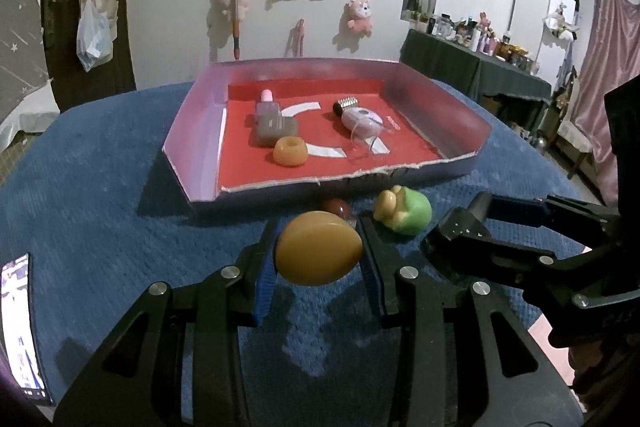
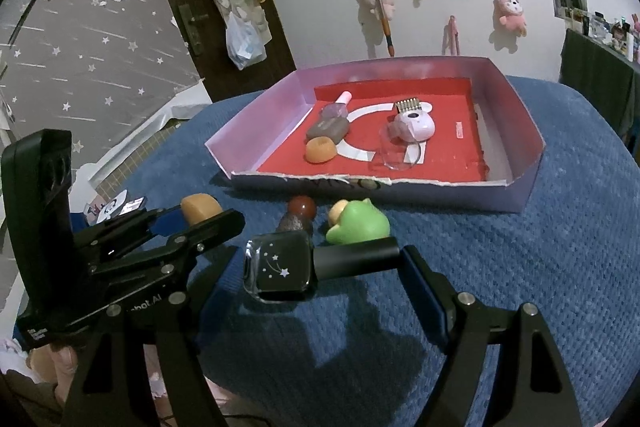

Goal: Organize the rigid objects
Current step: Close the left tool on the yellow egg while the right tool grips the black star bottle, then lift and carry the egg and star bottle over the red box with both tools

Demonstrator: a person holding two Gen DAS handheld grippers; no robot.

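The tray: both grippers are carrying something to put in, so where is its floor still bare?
The tray has bare red floor along its right wall, past the pink trimmer, and a strip along the torn front edge. The left and middle are crowded: grey bottle, orange ring, clear cap.

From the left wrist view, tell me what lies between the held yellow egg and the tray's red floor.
Only the tray's low torn front wall. The left gripper holds the yellow egg above the cloth, short of that wall. The brown ball lies beneath, not blocking a lifted path.
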